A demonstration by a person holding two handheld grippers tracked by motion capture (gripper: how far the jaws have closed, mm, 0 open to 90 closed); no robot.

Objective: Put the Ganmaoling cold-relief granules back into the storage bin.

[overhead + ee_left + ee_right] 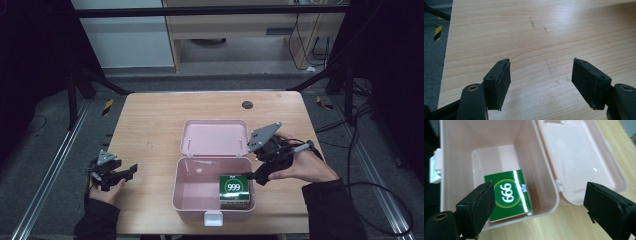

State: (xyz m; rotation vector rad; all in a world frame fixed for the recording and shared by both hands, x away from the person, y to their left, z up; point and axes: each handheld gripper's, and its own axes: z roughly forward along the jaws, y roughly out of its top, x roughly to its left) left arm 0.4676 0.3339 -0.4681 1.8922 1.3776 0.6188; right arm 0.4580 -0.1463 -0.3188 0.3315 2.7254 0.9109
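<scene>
Green box (235, 190) marked 999 lies flat inside the pink case (190, 192), in the corner nearest the right tongs, top face up. In the right gripper view the green box (507, 195) sits against the case wall (456, 157) on the hinge side, touching the floor of the case.

Case lid (214, 137) is fully open, folded back flat on the counter (150, 125) behind the case body. White latch (213, 218) hangs off the case's front wall, facing the person. Rest of the case interior is bare pink plastic.

Right tongs (251, 176) hover just over the case's right rim, beside the green box, tilted down toward it. Spread wide, pinching nothing: in the right gripper view the right tongs (539, 205) straddle the rim, one jaw over the box inside the case, the other outside over the lid (579, 160). Right hand (305, 167) grips the body, cable trailing off away from the case.

Left tongs (124, 176) are well apart from the case, out to its left near the counter edge, pointing toward it. Also spread, nothing between them: the left gripper view shows the left tongs (541, 75) over bare wood (549, 37) with a few faint scratches. Left hand (102, 192) holds them low.

Small dark round grommet (247, 104) sits in the counter beyond the lid, near the far edge.
</scene>
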